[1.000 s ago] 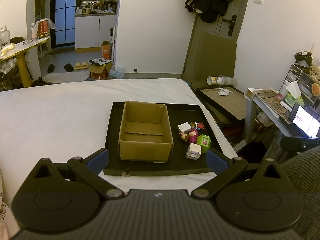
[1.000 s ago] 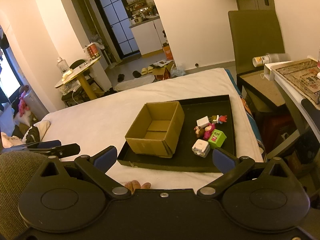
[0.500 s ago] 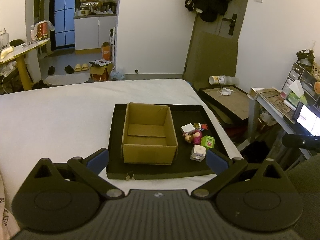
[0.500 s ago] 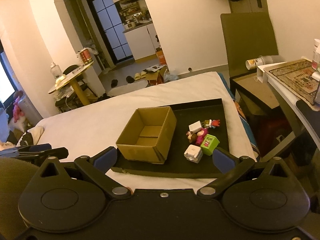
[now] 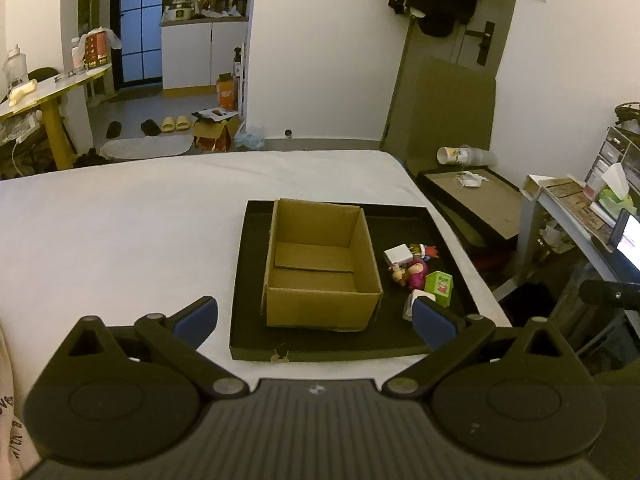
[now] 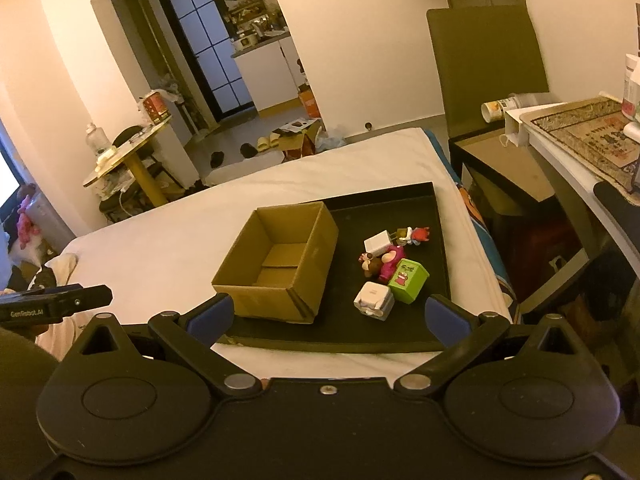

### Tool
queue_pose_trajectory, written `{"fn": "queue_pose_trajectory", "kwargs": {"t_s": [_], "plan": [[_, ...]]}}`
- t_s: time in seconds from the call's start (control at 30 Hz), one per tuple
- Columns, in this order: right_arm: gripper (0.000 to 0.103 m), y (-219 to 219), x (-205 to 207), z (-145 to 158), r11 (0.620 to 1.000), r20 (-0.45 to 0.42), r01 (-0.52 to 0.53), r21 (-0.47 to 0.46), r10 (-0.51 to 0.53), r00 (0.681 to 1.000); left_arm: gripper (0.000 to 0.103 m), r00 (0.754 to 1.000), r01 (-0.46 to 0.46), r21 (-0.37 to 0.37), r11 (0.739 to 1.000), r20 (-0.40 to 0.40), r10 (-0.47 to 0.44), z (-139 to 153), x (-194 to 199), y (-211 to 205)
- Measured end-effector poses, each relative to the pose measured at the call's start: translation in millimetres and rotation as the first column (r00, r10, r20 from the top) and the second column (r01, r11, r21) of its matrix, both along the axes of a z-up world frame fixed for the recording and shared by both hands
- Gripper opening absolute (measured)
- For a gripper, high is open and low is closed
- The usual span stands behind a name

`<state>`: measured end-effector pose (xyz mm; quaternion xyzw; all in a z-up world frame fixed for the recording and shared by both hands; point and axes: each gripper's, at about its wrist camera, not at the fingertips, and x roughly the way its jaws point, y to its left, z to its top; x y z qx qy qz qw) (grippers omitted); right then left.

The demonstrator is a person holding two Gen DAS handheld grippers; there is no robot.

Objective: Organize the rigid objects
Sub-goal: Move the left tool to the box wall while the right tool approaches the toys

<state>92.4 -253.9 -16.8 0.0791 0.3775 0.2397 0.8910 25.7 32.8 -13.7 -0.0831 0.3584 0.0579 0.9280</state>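
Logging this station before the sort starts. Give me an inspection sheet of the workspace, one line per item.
Surface: white bed sheet carrying a shallow black tray.
Job's things: open brown cardboard box, empty, on the tray's left part; beside it to the right a white cube, green printed cube, small white box, magenta figure, brown figure and red figure, clustered close together.
Clutter: nothing else seen on the tray.
Grippers: left gripper and right gripper both open, holding nothing, short of the tray.
Cables: nothing seen on the bed.
Surroundings: round yellow-legged table, slippers, desk.
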Motion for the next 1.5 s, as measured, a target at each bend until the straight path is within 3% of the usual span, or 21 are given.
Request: {"fn": "queue_pose_trajectory", "kwargs": {"t_s": [0.4,1.5], "plan": [[0.103,3.7,20.0,-19.6,1.000,-0.042,0.015,-0.024,-0.016,0.999,0.103,0.998,-0.041,-0.003,0.999,-0.042,0.041,-17.5,20.8,21.4],[0.098,15.0,81.1,-77.7,0.993,-0.136,0.081,-0.089,-0.092,0.986,0.100,0.991,-0.042,-0.002,0.999,-0.129,0.041,-73.3,87.3,48.3]]}}
